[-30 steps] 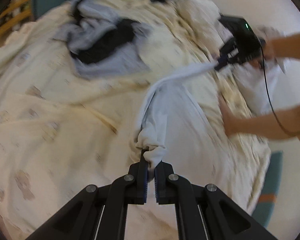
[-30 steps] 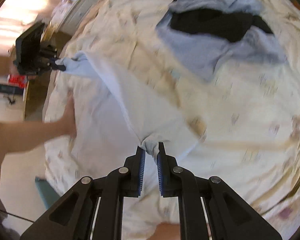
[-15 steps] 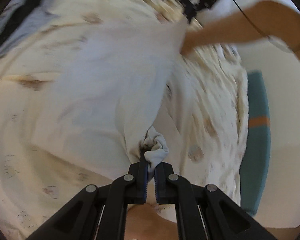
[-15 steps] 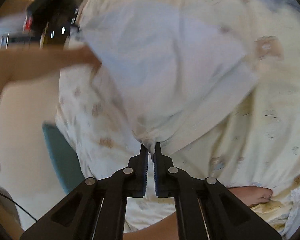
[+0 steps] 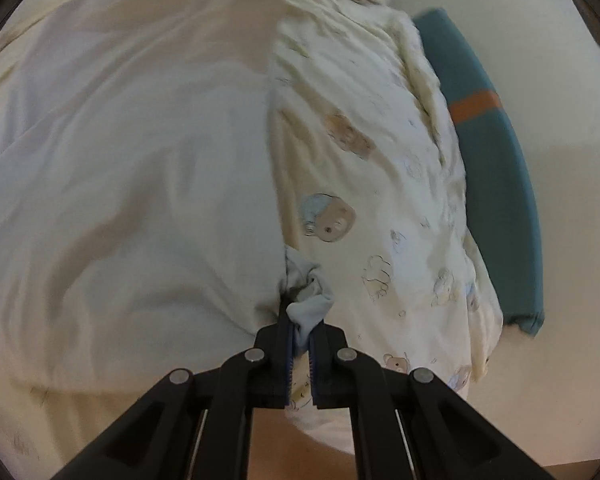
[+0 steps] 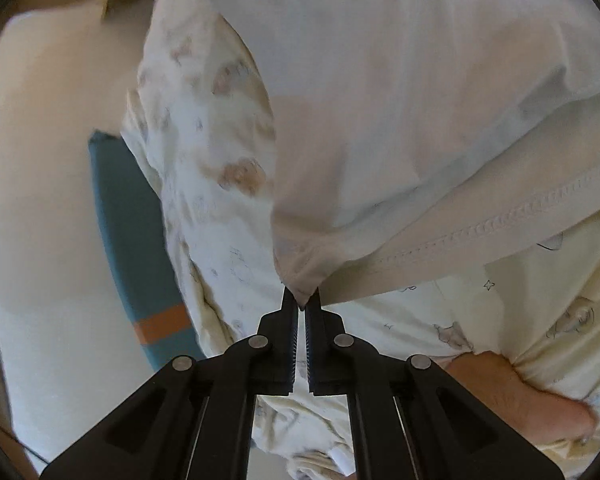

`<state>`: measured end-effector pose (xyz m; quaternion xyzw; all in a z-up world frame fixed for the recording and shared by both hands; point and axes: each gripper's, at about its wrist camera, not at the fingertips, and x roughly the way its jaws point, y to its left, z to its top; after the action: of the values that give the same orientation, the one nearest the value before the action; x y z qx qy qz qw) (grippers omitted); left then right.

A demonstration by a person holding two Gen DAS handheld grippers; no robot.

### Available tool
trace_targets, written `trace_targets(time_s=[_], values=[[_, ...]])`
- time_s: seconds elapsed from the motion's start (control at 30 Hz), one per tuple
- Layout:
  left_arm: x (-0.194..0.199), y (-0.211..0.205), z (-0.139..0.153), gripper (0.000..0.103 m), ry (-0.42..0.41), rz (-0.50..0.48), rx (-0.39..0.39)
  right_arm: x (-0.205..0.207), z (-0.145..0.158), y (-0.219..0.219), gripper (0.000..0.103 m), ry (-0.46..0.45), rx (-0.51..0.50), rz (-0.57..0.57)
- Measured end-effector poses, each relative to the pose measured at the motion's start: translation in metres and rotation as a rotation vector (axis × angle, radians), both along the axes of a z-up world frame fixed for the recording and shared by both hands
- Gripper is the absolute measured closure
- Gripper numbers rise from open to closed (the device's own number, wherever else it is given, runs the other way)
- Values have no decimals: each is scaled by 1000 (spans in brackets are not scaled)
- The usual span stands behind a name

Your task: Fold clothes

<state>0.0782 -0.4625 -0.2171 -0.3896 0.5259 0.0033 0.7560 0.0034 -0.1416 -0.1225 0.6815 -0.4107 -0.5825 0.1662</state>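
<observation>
Both wrist views: white garment [image 5: 132, 168] spread over a cream printed quilt [image 5: 384, 184] on a bed. Left view: garment fills the frame from 8 to 12 o'clock; its straight side edge runs from 12 o'clock down to the left gripper [image 5: 300, 330]. Quilt lies exposed from 1 to 5 o'clock, its edge falling away at 3 o'clock onto a teal mattress [image 5: 496, 184] with an orange stripe; pale floor beyond, open. Left tongs are closed tight on a bunched garment corner; pale blue fabric bulges out above the tips. A bare arm crosses the top rim at 12 o'clock, blurred. Right view: garment [image 6: 400, 100] fills 12 to 3 o'clock; stitched hem runs from the right gripper [image 6: 302, 304] out toward 3 o'clock, lifted off the quilt [image 6: 208, 128]. Right tongs pinch the hem corner at the very tips, pads nearly together. Quilt edge drops at 9 o'clock to the mattress [image 6: 128, 240]; open floor further left. A hand [image 6: 516, 400] lies at 4 o'clock by the gripper body, pressed against the quilt folds. Dark object at 11 o'clock on the rim, cannot tell what. Both grippers point along the garment's near edge, low over the bed.
</observation>
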Motion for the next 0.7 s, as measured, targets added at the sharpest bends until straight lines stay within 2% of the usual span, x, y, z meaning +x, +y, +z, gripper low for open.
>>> trace_targets(time_s=[0.07,0.13,0.23,0.27,0.3,0.33,0.37,0.4,0.43,0.47,0.53,0.6,0.7], values=[[8,-13,-15,96,58,-35,18,1,-16,3,100,-35,30,0],[4,-15,-42,94,146,18,-39,4,-35,4,100,-90,14,-21],[-9,-5,-79,69,295,117,-172,10,-58,-3,94,-218,9,12],[-15,-1,-90,53,353,145,-230,13,-64,-5,94,-262,17,25],[-22,1,-94,48,391,164,-269,14,-67,-5,90,-299,30,24],[-29,3,-91,48,401,179,-294,15,-64,0,71,-319,40,-4],[-35,5,-84,48,390,180,-291,15,-57,8,59,-323,40,-34],[-41,6,-70,43,369,170,-269,12,-48,15,21,-319,37,-52],[-47,9,-58,40,357,163,-249,8,-35,25,2,-300,40,-69],[-53,12,-47,38,349,166,-242,2,-17,39,2,-264,50,-86],[-80,29,-26,38,333,342,-258,-10,12,65,3,-209,95,-115],[-107,48,-5,38,315,534,-275,-26,46,99,3,-164,181,-163],[-149,76,26,37,284,822,-298,-53,88,151,5,-147,256,-280]])
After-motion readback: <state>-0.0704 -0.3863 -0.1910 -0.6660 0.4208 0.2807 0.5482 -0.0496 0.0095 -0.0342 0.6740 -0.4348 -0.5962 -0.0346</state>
